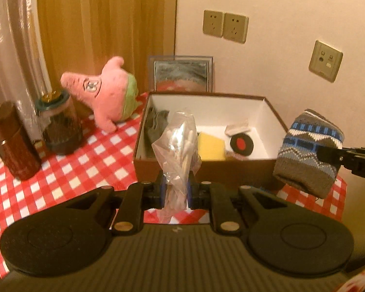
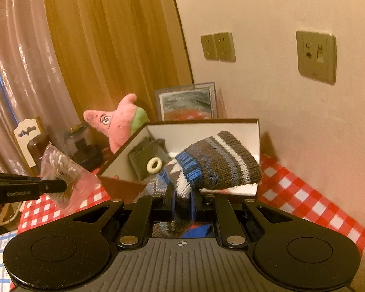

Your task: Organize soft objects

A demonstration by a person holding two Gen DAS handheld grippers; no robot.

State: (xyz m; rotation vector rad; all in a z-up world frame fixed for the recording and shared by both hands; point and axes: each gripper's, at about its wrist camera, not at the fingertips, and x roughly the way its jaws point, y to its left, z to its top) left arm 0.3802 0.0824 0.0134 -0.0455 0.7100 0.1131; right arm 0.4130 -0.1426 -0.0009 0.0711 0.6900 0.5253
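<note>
at 12 o'clock from both grippers, on the red checked cloth point(image 1: 60, 170), stands the open brown box point(image 1: 275, 119), its white interior facing up. it already contains a yellow sponge point(image 1: 210, 146), a dark folded item and a black disc with a red centre.

left gripper point(image 1: 176, 189): clenched on a clear bag of cotton swabs point(image 1: 180, 136). the bag stands upright above the jaws, long axis running toward 12 o'clock, its upper end overlapping the near wall of the box in this view.

right gripper point(image 2: 182, 204): clenched on a knitted striped sock point(image 2: 219, 160). the sock is held clear of the cloth and extends from the jaws toward 1 o'clock, its free end lying over the box opening in the right wrist view.

judgement: both loads are lifted and the box lies ahead of each. the right gripper appears nearer to a release, since the sock already overlaps the opening; the left needs a short advance toward 12 o'clock first. a pink plush toy point(image 1: 104, 92) rests outside the box at 10 o'clock.
</note>
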